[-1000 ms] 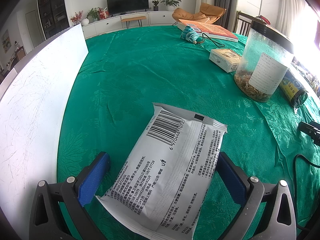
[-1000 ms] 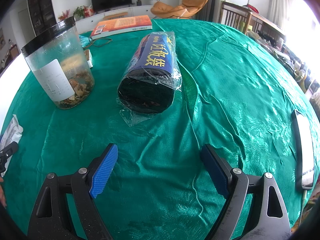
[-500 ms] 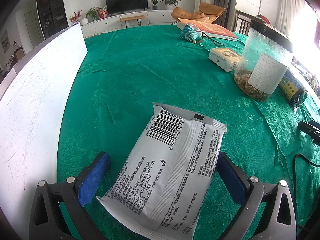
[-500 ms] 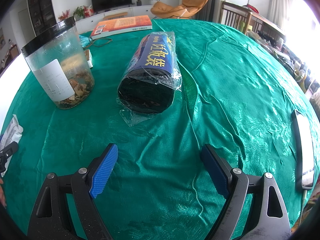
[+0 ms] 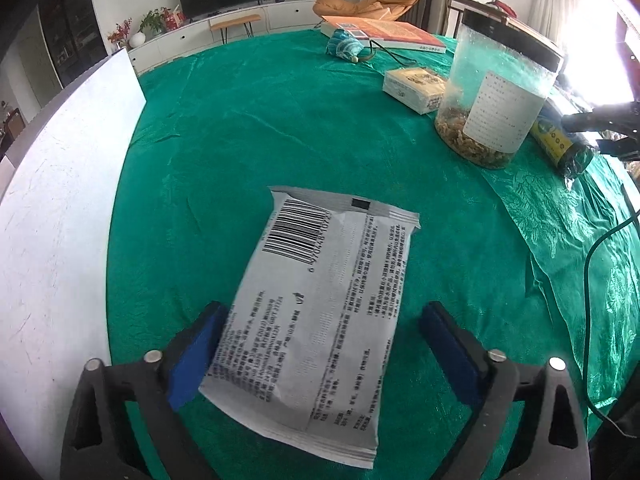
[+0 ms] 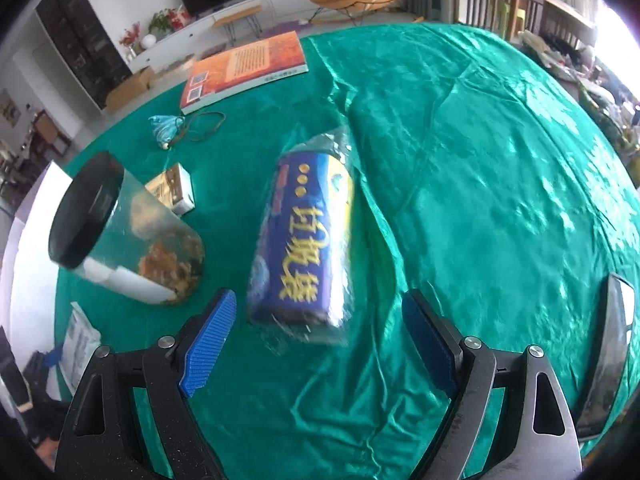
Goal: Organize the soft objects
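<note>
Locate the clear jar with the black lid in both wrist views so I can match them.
Left wrist: the clear jar stands upper right, beyond the white packet.
Right wrist: the clear jar is at left, beside the wrapped blue roll.
Shared landmark: the orange book at the table's far edge.

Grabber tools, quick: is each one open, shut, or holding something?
Left tool: closing around the flat grey-white printed plastic packet, not gripping yet.
Right tool: open, holding nothing, above the blue plastic-wrapped roll.
</note>
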A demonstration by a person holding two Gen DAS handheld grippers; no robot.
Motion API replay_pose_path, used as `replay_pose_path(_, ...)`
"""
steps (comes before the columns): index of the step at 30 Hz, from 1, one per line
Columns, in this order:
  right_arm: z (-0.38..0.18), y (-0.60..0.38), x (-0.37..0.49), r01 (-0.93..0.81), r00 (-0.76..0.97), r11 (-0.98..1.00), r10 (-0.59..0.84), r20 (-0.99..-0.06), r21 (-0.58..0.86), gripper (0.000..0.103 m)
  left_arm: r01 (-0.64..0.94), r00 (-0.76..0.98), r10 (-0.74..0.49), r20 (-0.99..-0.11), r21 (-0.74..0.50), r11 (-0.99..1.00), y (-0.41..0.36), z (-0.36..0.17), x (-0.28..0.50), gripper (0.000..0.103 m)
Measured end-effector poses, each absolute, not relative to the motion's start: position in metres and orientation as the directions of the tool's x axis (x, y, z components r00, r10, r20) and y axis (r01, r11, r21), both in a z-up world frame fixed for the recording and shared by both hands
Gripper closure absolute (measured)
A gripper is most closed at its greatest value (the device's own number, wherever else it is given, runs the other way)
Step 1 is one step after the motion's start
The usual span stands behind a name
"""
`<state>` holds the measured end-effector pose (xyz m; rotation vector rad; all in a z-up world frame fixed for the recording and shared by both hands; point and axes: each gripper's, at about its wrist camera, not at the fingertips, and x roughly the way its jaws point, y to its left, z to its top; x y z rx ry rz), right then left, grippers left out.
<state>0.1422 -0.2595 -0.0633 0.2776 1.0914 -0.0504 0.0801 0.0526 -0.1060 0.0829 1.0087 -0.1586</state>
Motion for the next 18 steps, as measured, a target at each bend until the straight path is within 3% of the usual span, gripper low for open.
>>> replay_pose_path(2, -0.073, -0.259, 0.163, 0.159, 0.425, 0.958, 0.154, -0.892, 0.241, 0.022, 0.173, 0.529, -0.102, -0.842, -0.011, 0.985, 0.055, -0.102, 0.078, 0.030)
replay_pose_path(4, -0.081, -0.259, 0.171, 0.167, 0.394, 0.959, 0.149, -0.907, 0.230, 0.052, 0.174, 0.538, -0.122, -0.834, -0.032, 0.984, 0.057, -0.098, 0.074, 0.032)
replay_pose_path(8, -0.063, -0.264, 0.143, 0.222, 0.462, 0.942, 0.124, -0.878, 0.250, 0.053, 0.165, 0.583, -0.218, -0.782, -0.149, 0.975, 0.068, -0.072, 0.057, 0.032)
replay_pose_path(12, -0.011, -0.242, 0.107, 0.135, 0.559, 0.958, 0.136, -0.818, 0.252, 0.053, 0.154, 0.651, -0.295, -0.699, -0.259, 0.954, 0.090, -0.027, 0.039, 0.032)
replay_pose_path(18, 0.063, -0.136, 0.083, -0.164, 0.587, 0.924, 0.372, -0.719, 0.344, 0.053, 0.022, 0.759, -0.163, -0.630, -0.225, 0.974, 0.172, 0.033, 0.006, 0.032)
